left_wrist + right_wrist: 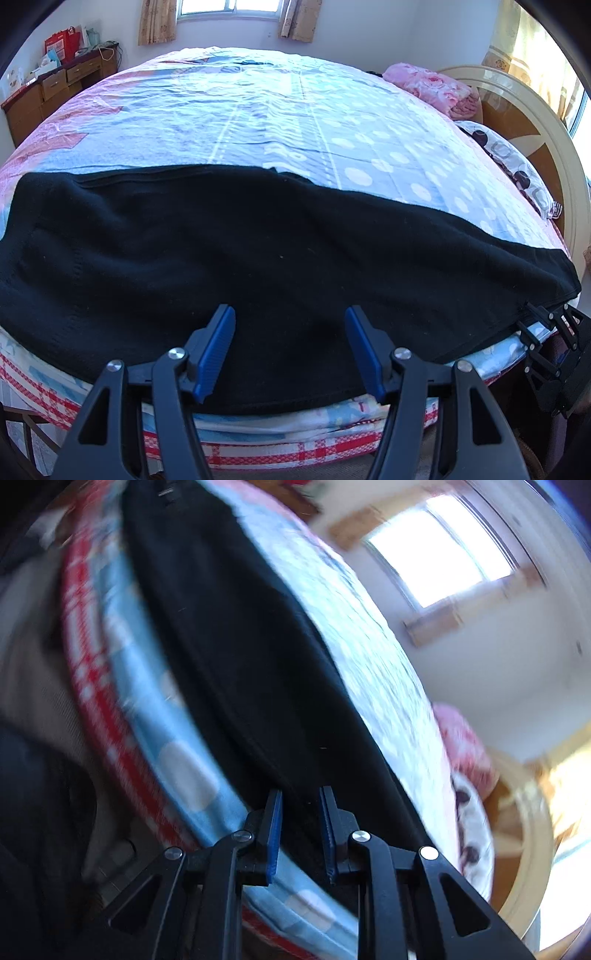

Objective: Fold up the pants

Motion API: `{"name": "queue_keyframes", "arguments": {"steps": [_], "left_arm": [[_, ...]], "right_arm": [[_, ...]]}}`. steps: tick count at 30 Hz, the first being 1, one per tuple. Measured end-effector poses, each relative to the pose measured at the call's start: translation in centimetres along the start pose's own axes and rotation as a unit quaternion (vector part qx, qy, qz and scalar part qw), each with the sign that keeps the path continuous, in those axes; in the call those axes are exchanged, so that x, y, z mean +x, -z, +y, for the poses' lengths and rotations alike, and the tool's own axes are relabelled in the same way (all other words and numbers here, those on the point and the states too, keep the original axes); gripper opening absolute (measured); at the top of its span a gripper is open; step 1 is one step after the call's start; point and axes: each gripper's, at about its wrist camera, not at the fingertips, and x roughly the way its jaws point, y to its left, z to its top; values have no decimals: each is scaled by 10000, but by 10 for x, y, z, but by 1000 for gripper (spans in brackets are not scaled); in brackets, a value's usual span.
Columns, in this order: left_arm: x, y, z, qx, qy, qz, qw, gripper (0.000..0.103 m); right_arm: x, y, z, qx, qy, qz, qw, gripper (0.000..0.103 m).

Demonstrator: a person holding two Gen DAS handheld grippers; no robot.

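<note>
Black pants lie flat across the near side of the bed, running left to right, with their lower hem at the mattress edge. My left gripper stands open just over the middle of that hem, its blue pads apart and touching no cloth. My right gripper is at the right end of the pants. In the blurred, rolled right wrist view the pants run down into my right gripper, whose narrow jaws are shut on the black cloth.
A pink blanket and a spotted pillow lie at the far right by the rounded headboard. A wooden desk with boxes stands far left. The bed's red-checked side drops below the hem.
</note>
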Motion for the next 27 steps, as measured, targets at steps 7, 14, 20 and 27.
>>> {"name": "queue_keyframes", "arguments": {"steps": [7,14,20,27], "left_arm": [[1,-1,-3,41,-31,1,10000,66],[1,-3,2,-116,126,-28,9998,66],[-6,-5,5,-119,-68,-19,9999,66],[-7,0,15,35,-493,36,9988,66]], "right_arm": [[7,-13,-7,288,-189,-264,9991,20],[5,-13,-24,1255,-978,-536,9858,3],[-13,7,-36,2243,-1793,-675,9555,3],[0,5,-25,2476,-1839,-359,9506,7]]}}
